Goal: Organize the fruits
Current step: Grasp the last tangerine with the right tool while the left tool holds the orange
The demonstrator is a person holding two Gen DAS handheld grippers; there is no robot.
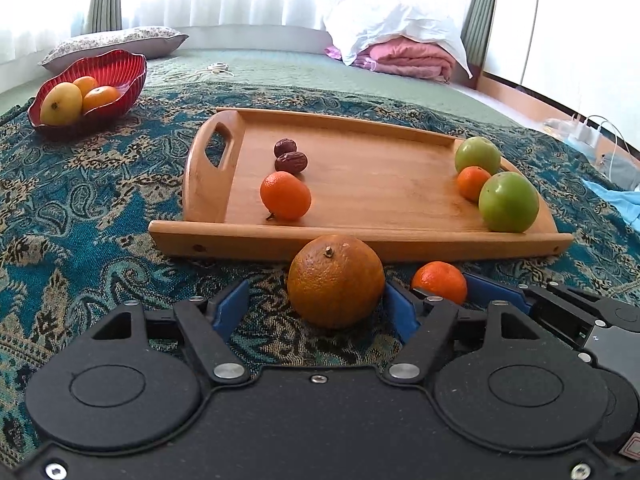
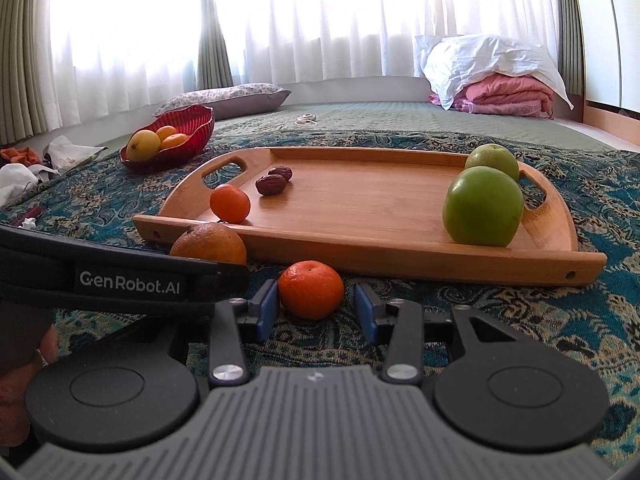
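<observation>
The left claw gapes wide around a large orange on the bed's patterned blanket, gripping nothing. The right claw, also open, flanks a small tangerine (just before the wooden tray).

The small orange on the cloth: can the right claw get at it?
Probably yes. The small orange sits between the open right claw fingers, nothing blocking it; neither pad seems to touch it yet.
</observation>
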